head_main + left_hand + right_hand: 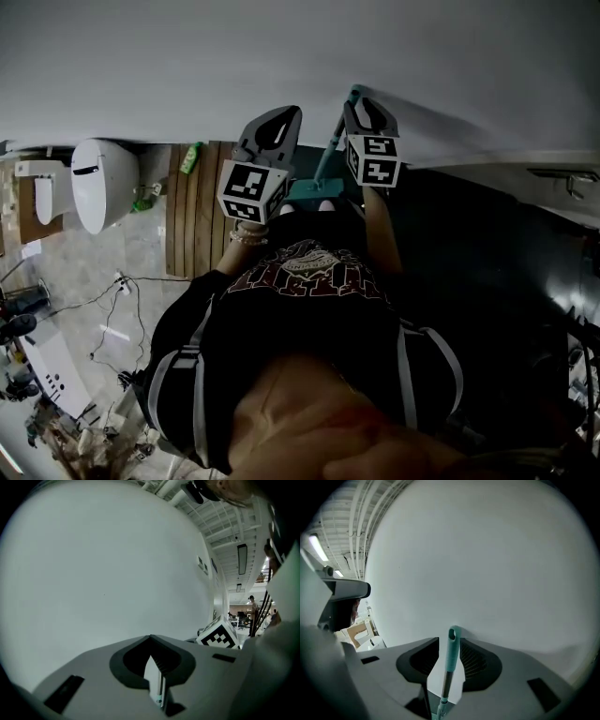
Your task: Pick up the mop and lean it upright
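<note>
Right gripper [449, 643]: jaws wide apart. The mop's teal handle [451, 660] runs up between them with clear wall showing on both sides lower down, so the pads aren't clamping it. Can't tell whether the right pad brushes the grip near the tip. The handle's top end, with its hanging hole, pokes out just past the jaw tips and sits against the white wall [487, 564].

Left gripper [150, 639]: jaws closed, tips meeting. There's only a thin slit further back and nothing is held. It points at the same wall, with the right gripper's marker cube [218, 637] just beside it.

In the head view, both grippers are held side by side in front of the person, left gripper [279, 120] and right gripper [362, 103]. The mop handle [328, 161] slants from the right gripper down to the teal mop head [305, 190]. The mop head is on the floor at the wall's foot, next to the right edge of a wooden slat mat [197, 211]. A toilet [98, 183] stands well to the left.
</note>
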A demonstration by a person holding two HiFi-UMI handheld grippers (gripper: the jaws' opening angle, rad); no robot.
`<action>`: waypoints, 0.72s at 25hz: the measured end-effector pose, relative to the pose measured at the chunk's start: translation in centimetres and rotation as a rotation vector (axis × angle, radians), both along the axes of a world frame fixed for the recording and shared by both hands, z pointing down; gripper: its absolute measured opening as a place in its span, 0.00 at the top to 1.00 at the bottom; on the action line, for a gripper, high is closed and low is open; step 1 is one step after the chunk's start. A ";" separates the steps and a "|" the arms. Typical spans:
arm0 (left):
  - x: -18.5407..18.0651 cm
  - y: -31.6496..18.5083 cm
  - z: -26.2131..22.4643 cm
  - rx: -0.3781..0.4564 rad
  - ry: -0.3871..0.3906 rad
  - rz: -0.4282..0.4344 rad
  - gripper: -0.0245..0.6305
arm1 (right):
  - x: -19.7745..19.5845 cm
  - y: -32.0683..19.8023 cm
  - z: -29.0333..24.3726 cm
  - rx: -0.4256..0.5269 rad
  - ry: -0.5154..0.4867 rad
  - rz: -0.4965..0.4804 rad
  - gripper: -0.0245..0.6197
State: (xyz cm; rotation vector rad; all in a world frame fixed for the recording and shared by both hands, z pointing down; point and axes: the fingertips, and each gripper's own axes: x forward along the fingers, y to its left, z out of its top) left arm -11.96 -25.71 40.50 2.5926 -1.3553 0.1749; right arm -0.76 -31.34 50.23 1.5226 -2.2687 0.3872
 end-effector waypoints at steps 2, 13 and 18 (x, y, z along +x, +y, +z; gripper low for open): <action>-0.3 -0.2 0.0 -0.008 0.001 -0.008 0.89 | 0.0 -0.4 0.3 -0.009 0.011 0.008 0.76; -0.9 -1.4 0.6 -0.029 0.002 -0.029 0.89 | -0.1 -2.7 1.8 -0.038 0.025 0.049 0.74; -0.9 -1.6 0.8 -0.027 -0.005 -0.028 0.89 | 0.1 -2.8 1.9 -0.020 0.052 0.092 0.75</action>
